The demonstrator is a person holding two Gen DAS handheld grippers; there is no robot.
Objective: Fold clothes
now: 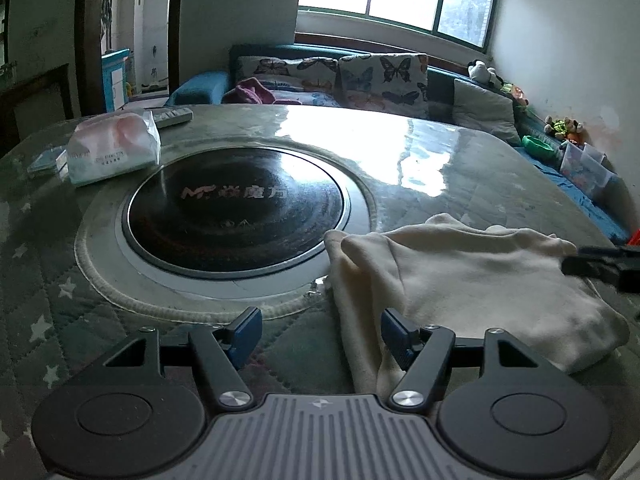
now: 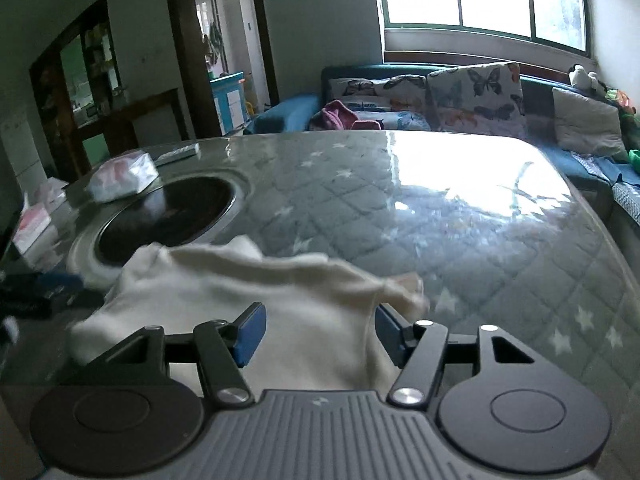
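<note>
A cream garment [image 1: 460, 276] lies crumpled on the glass-topped table [image 1: 400, 152], right of the round black cooktop [image 1: 236, 212]. My left gripper [image 1: 320, 338] is open and empty, its jaws wide apart at the garment's near left edge. The right gripper's dark tip shows at the garment's right side in the left wrist view [image 1: 600, 264]. In the right wrist view the garment [image 2: 248, 284] is blurred and spreads under and ahead of my right gripper [image 2: 320, 334], which is open with cloth between its fingers but not clamped.
A tissue pack [image 1: 112, 148] and a remote [image 1: 172, 116] lie at the table's far left. The cooktop [image 2: 164, 216] sits left of the garment. A sofa [image 1: 332, 80] with butterfly cushions runs behind the table. Tissue boxes [image 2: 32, 224] stand off the left edge.
</note>
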